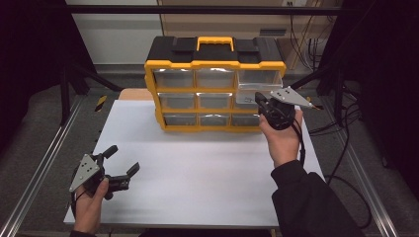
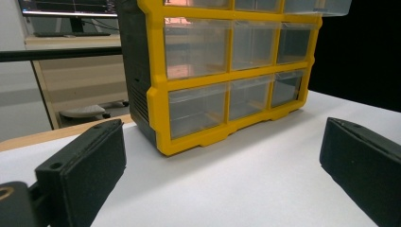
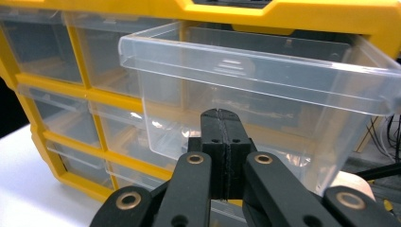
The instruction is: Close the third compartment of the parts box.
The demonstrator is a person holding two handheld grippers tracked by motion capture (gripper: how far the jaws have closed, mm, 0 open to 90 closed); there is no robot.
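Note:
A yellow and black organizer (image 1: 215, 64) with clear drawers stands at the back of the white table (image 1: 197, 187). Its top right drawer (image 1: 260, 77) is pulled out. My right gripper (image 1: 259, 100) hovers just in front of and below that drawer, jaws pressed together with nothing between them. In the right gripper view the shut right gripper (image 3: 221, 118) points at the front wall of the drawer (image 3: 265, 75), which looks empty. My left gripper (image 1: 123, 159) rests low at the table's front left, open and empty. From the left gripper view, the left gripper (image 2: 222, 137) faces the organizer (image 2: 189, 142) across bare table.
Metal rails (image 1: 44, 163) run along both sides of the table. Cables (image 1: 341, 128) lie on the floor at the right. A wooden board (image 1: 133, 94) shows behind the table's far left corner.

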